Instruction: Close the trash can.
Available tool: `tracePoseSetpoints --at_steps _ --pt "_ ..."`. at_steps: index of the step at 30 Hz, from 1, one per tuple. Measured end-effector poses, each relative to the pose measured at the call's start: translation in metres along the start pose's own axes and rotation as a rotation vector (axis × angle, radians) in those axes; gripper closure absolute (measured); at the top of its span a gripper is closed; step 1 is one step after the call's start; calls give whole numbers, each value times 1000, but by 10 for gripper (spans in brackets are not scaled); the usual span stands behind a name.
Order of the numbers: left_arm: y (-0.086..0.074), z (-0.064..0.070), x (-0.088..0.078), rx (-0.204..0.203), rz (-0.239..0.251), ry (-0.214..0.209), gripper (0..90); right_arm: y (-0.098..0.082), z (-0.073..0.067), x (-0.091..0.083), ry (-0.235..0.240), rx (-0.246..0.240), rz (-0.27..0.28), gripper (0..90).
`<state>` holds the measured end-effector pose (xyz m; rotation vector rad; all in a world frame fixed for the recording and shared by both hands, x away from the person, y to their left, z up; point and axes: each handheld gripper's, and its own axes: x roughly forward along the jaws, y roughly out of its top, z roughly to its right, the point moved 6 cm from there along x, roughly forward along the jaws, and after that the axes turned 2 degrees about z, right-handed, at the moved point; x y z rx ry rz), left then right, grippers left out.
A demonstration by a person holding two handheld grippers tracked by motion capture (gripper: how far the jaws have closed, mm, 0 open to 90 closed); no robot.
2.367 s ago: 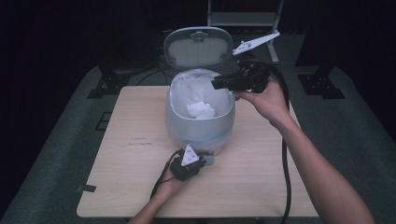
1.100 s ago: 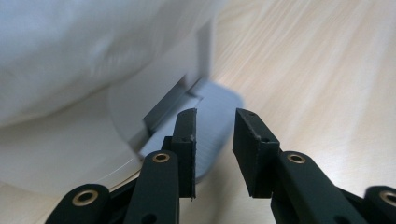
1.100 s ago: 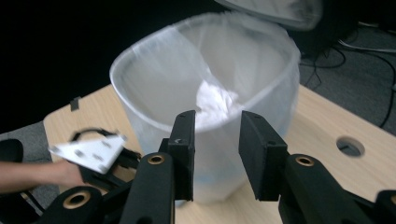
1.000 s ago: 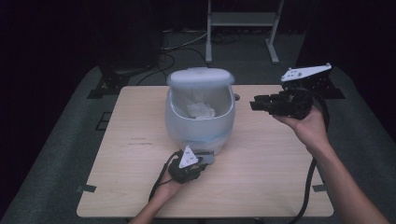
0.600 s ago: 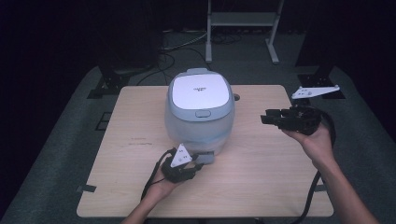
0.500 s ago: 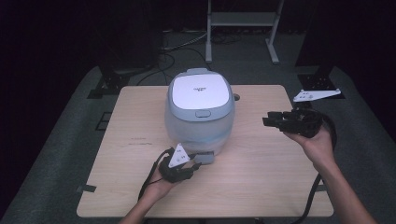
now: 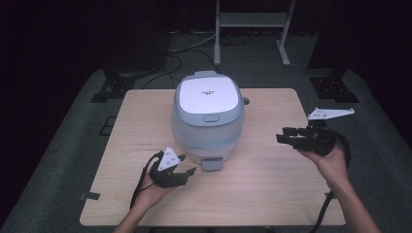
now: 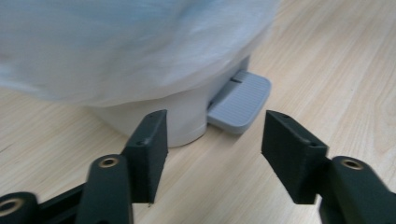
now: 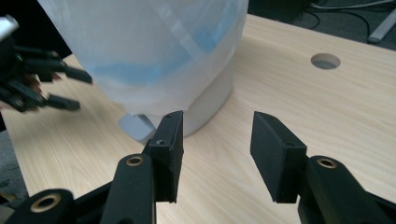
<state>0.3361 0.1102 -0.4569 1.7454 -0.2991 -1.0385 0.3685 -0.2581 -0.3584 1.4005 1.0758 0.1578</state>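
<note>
Wooden surface [image 7: 272, 194] is carrying the pedal bin [image 7: 207, 116], lid down; its pedal [image 8: 239, 100] is lying just beyond the left fingers [image 8: 147, 140], which have just been opening, empty. Right fingers [image 9: 280, 154] likewise gaping; best retreating clear without nudging it.

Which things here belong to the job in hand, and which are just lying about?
Job:
pedal bin, lid shut
its foot pedal
left gripper, open
right gripper, open

Lying about:
table with its cable hole
metal stand behind
floor cables
</note>
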Motion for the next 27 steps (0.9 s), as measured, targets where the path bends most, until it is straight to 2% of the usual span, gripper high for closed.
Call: tracePoseSetpoints --at_steps 11,15,19,27 --pt "-7 -26 -32 -18 18 85 293 -28 3 -5 -18 15 3 499" --pt "-12 -39 -44 -46 26 122 267 -38 4 -5 -28 14 -5 469" --pt "-18 -49 -54 -94 29 155 219 -50 1 -3 -27 9 -23 453" --pt "-27 -54 -67 -106 40 175 194 -66 -7 2 -30 -8 -38 397"
